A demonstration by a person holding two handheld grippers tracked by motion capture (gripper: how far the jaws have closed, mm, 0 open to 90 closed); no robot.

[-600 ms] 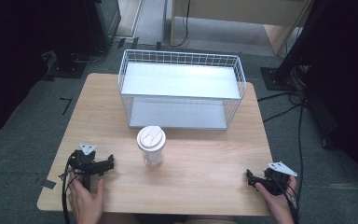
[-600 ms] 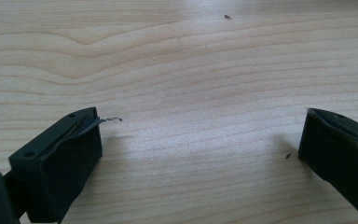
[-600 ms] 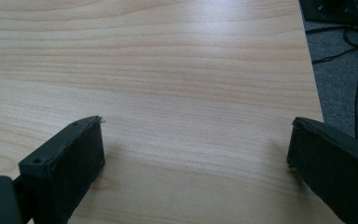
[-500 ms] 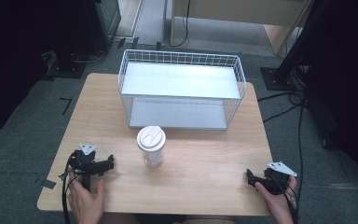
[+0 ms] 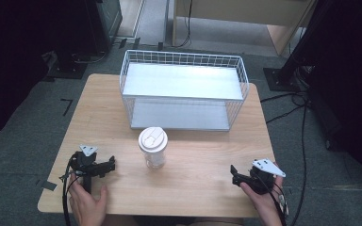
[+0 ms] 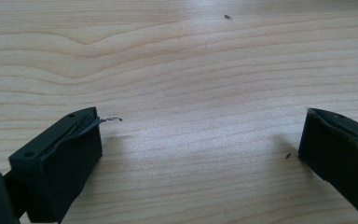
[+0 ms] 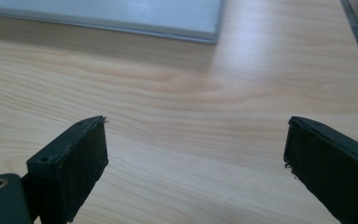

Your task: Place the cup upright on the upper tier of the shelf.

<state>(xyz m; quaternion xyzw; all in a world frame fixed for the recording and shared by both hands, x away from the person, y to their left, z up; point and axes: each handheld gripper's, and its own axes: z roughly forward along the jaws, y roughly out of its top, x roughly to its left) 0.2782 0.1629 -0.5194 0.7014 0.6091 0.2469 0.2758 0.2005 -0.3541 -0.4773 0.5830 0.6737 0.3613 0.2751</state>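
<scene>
Both hand-held grippers, left [image 5: 109, 165] and right [image 5: 234, 175], rest spread wide (nothing between) flanking the lidded cup [image 5: 153, 147].

Right gripper [image 7: 196, 154] has its far jaw chopped off by the frame edge, and the rack [image 7: 121, 18] ahead of it is just a blurry cropped base strip.

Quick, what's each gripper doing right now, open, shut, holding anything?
Left gripper: open, holding nothing, over bare table.
Right gripper: open, holding nothing.
</scene>
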